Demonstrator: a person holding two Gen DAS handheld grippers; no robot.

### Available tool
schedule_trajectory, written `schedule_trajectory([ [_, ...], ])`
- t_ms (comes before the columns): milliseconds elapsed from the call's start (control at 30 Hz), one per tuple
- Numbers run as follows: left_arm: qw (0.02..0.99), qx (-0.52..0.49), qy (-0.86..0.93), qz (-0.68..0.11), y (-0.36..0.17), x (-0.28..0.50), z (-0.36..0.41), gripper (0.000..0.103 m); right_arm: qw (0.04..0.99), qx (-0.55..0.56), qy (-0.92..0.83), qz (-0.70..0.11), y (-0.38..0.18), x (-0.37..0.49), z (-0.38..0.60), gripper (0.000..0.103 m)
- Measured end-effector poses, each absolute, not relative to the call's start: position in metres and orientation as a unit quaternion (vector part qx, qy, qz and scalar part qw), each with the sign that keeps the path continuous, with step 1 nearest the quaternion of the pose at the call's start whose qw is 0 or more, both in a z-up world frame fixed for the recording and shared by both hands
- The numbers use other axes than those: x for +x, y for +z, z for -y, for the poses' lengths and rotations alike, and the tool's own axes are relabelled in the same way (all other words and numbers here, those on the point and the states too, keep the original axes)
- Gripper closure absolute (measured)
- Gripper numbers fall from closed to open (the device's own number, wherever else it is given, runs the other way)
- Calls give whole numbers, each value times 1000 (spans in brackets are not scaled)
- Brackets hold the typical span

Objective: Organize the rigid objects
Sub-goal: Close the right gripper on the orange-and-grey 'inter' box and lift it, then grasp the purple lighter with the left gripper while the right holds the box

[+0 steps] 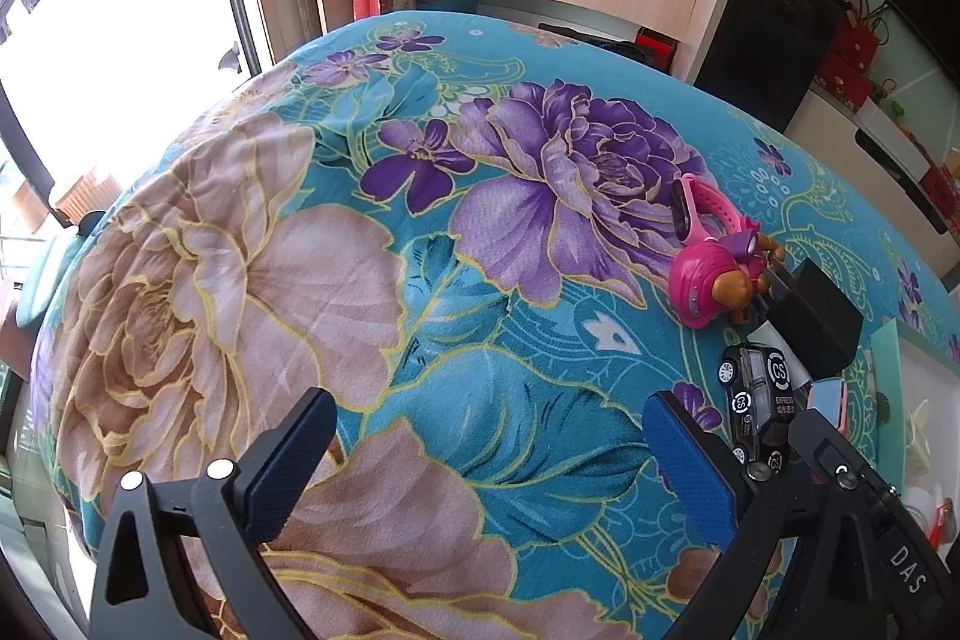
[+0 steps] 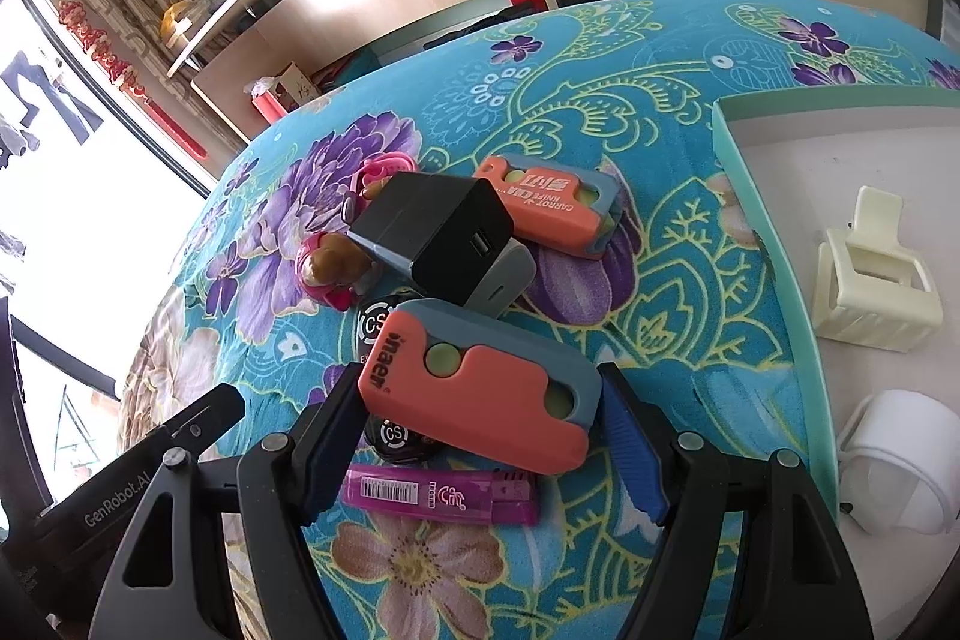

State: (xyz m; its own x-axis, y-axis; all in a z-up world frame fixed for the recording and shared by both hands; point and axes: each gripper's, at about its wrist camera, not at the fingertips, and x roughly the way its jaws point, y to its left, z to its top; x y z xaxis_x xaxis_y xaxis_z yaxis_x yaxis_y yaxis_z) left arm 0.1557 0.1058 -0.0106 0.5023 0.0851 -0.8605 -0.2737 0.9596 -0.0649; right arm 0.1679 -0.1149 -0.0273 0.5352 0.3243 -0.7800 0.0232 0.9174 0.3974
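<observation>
**A:** Left wrist view: your left gripper [image 1: 489, 460] is wide open over the floral blanket [image 1: 270, 250], holding nothing. Pink toy [image 1: 702, 283] and black car [image 1: 757, 400] sit off to its right.

**B:** And yours on the right?

**A:** Your right gripper [image 2: 483, 451] has its fingers around the orange knife [image 2: 480, 391], tilted over the car and purple lighter [image 2: 441, 501]. Black charger [image 2: 438, 232] behind it, tray [image 2: 762, 220] far right.

Toys and gadgets heaped on the floral cloth

An orange-and-grey carrot knife [image 2: 480, 388] lies tilted atop a black toy car [image 2: 393, 436], a purple lighter [image 2: 441, 499] just below; a black charger [image 2: 438, 229] leans on a second carrot knife [image 2: 549, 205] and a pink toy [image 2: 327, 271].
</observation>
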Motion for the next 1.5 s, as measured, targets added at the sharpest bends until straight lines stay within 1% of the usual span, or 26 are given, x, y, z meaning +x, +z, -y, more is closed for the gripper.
schedule_trajectory([
  [333,863,-92,104,-485,-8,155,-104,0,865,191,83,-456,-18,163,123,27],
  [600,862,-86,93,-492,-8,157,-95,0,885,191,59,-420,3,152,145,27],
  [1033,855,-72,42,-512,-9,159,-54,0,912,178,-20,-370,34,130,197,27],
  [1500,845,-21,-32,-533,-18,158,8,0,911,193,-58,-360,36,120,228,27],
])
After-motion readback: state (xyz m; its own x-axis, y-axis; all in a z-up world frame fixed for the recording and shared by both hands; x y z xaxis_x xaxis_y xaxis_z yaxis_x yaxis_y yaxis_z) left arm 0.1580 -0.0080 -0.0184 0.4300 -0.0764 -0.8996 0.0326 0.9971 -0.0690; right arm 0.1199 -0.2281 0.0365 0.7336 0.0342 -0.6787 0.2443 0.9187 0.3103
